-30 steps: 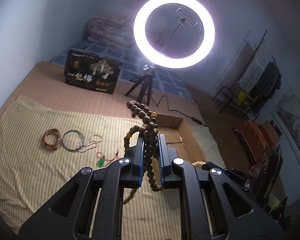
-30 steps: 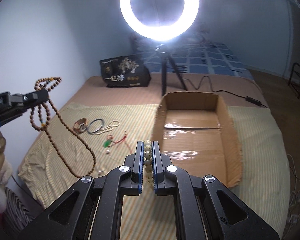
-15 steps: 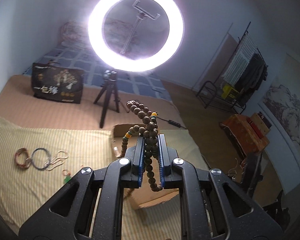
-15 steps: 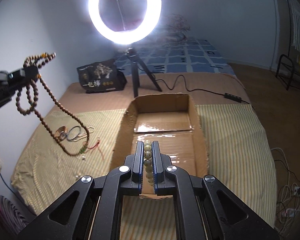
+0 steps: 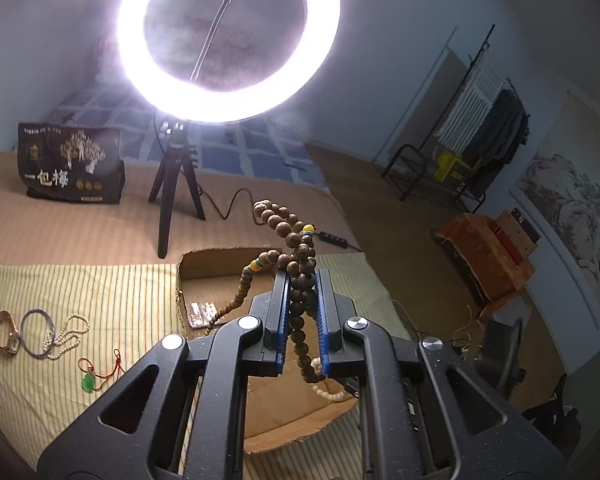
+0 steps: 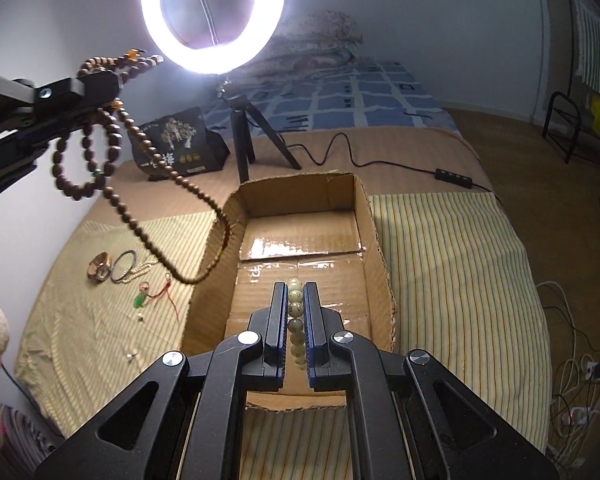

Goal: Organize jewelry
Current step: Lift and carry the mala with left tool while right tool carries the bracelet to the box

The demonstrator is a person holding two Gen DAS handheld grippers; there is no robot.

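The left gripper [image 5: 303, 280] clamps brown wooden prayer beads [image 5: 296, 240], whose loop dangles against the cardboard box [image 6: 374, 216]'s left wall. The right gripper [image 6: 295, 294] pinches a pale bead bracelet [image 6: 295, 308] above the box floor.

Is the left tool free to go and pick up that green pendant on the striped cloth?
Probably not yet: the left tool is shut on the brown bead strand. The green pendant itself lies uncovered.

So the cardboard box [image 6: 300, 248] sits on the striped cloth [image 6: 452, 280], loose jewelry [image 6: 120, 268] off to its left, ring light tripod [image 6: 252, 136] and printed bag [image 6: 180, 144] behind it.
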